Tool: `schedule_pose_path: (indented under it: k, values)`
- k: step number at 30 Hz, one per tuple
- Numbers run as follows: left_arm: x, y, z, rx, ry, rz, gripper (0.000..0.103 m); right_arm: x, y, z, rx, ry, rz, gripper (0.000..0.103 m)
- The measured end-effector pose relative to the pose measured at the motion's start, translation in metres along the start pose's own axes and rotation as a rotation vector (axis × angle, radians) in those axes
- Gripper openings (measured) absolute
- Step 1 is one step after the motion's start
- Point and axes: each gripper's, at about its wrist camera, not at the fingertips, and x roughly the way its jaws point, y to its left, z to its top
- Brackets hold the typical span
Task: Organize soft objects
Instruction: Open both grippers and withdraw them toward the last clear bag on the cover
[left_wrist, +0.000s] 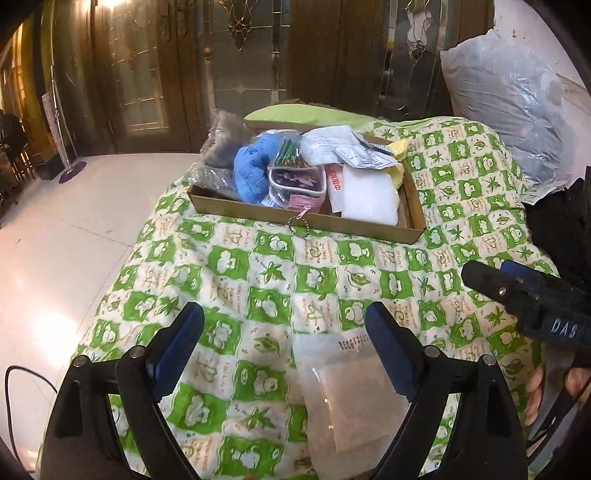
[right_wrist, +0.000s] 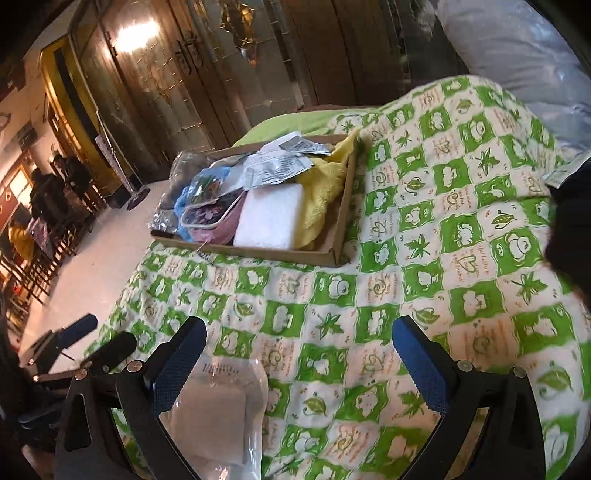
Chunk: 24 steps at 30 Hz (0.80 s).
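A shallow cardboard tray (left_wrist: 369, 228) sits on the green-and-white quilt (left_wrist: 258, 288), holding a blue plush (left_wrist: 249, 173), a pink pouch (left_wrist: 299, 186), a white foam block (left_wrist: 369, 197), a yellow cloth (right_wrist: 321, 195) and paper packets (left_wrist: 347, 149). A clear plastic bag with a white pad (left_wrist: 347, 398) lies on the quilt near me. My left gripper (left_wrist: 284, 336) is open just above it, the right finger over the bag's edge. My right gripper (right_wrist: 299, 343) is open and empty over the quilt, the bag (right_wrist: 221, 410) by its left finger. It also shows in the left wrist view (left_wrist: 524, 295).
The tray (right_wrist: 258, 254) is at the quilt's far left. A large plastic-wrapped bundle (left_wrist: 513, 103) stands at the back right. A white tiled floor (left_wrist: 66, 240) drops off to the left, with wood-and-glass doors (left_wrist: 147, 74) behind. People stand far left (right_wrist: 55, 184).
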Motion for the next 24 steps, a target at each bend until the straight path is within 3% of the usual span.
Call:
schedule_pose_path:
  k: [4, 11, 24]
  values:
    - [-0.005, 0.001, -0.007, 0.014, -0.001, 0.053, 0.089, -0.010, 0.010, -0.011, -0.019, -0.024, -0.013, 0.103]
    - [-0.008, -0.008, -0.014, 0.071, -0.018, 0.050, 0.089, -0.032, 0.022, -0.018, -0.064, -0.105, -0.041, 0.103]
    - [-0.022, -0.005, -0.013, 0.058, -0.100, 0.070, 0.089, -0.042, 0.032, -0.026, -0.114, -0.137, -0.041, 0.103]
